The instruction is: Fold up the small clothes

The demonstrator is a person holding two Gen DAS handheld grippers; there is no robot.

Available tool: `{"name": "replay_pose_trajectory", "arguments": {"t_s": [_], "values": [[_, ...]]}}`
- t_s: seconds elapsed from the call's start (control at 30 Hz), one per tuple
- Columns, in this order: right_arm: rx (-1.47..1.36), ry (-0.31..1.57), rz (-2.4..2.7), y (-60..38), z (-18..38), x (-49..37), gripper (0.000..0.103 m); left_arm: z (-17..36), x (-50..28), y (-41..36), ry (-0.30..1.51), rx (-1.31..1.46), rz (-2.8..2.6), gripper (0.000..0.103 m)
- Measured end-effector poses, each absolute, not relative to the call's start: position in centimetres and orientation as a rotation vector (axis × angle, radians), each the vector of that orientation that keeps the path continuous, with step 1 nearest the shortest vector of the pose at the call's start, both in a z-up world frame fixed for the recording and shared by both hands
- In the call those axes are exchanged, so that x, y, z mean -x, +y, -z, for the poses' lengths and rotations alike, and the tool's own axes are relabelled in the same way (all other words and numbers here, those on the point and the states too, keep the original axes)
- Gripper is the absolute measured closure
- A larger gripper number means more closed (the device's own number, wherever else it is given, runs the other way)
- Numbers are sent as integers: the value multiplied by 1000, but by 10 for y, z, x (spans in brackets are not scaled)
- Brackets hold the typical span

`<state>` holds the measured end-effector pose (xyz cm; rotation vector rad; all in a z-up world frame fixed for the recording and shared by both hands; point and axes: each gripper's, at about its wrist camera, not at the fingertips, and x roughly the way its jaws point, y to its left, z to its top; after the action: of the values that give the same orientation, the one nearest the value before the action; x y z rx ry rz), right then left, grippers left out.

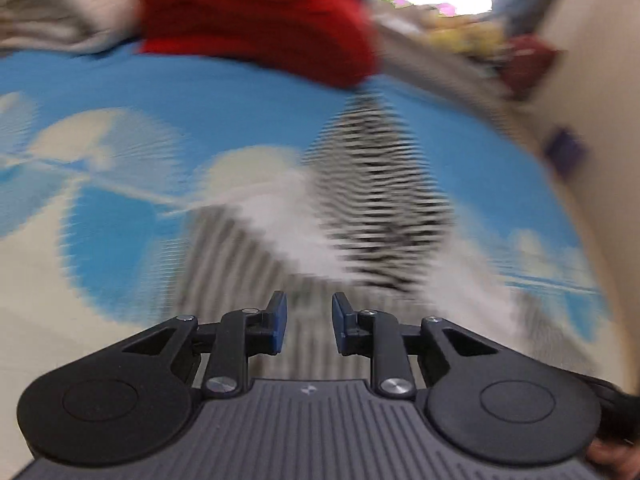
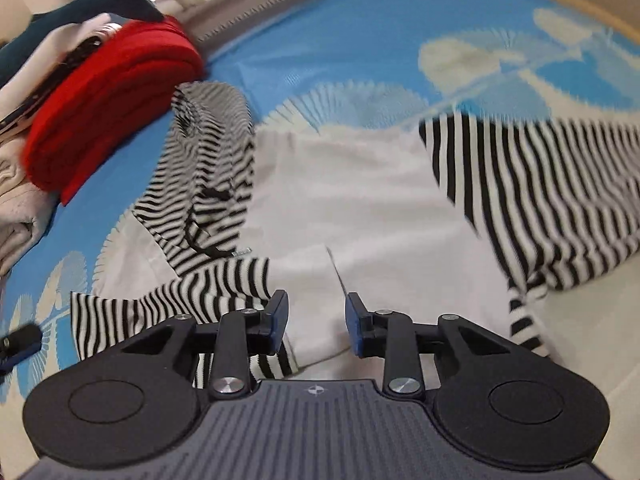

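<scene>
The garment I'm working on is a small white top with black-and-white striped sleeves and hood [image 2: 360, 200], spread out on a blue sheet with a pale leaf pattern [image 2: 360, 32]. From my right wrist camera its white body lies flat in the middle of the view, the striped hood [image 2: 208, 152] bunched at the upper left with a dark drawstring trailing over it. One striped sleeve [image 2: 532, 192] runs off to the right, and the other [image 2: 172, 304] is laid across the lower left, reaching just under my gripper.

My right gripper [image 2: 316, 320] sits over the near edge of the white body with its jaws partly apart. The left pad's tip overlaps the striped sleeve end in the picture, but nothing is pinched between the pads that I can see.

My left gripper [image 1: 309, 322] also has its jaws a little apart, with nothing between them. That view is heavily smeared; I can only make out a blurred striped patch [image 1: 380, 200] and white cloth ahead of it on the blue sheet.

Beyond the garment, a folded red garment [image 2: 108, 120] rests at the left on a stack of cream clothes [image 2: 20, 200]. Behind that a dark blue plush shark [image 2: 100, 0] lies at the sheet's edge.
</scene>
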<state>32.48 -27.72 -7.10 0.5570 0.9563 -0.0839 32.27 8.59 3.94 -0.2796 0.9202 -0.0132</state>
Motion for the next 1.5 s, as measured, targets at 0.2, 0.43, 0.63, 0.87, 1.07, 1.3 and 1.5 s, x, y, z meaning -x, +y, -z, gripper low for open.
{"name": "replay_pose_trajectory", "arguments": {"t_s": [0.2, 0.43, 0.63, 0.87, 1.07, 1.3, 1.5], "values": [[-556, 1053, 88, -262, 106, -346, 71, -34, -337, 133, 963, 340, -132, 77], [-476, 861, 55, -250, 70, -338, 103, -40, -348, 139, 942, 321, -117, 77], [-314, 587, 77, -253, 7, -299, 103, -26, -350, 139, 976, 294, -98, 77], [-547, 963, 30, -276, 102, -337, 69, -15, -348, 134, 1006, 301, -92, 77], [-414, 1005, 7, -251, 114, -352, 66, -15, -350, 140, 1017, 335, -86, 77], [-383, 730, -26, -244, 46, -327, 99, -15, -352, 146, 1021, 332, -91, 77], [-308, 790, 165, -269, 48, -325, 98, -7, -352, 136, 1053, 278, -64, 77]]}}
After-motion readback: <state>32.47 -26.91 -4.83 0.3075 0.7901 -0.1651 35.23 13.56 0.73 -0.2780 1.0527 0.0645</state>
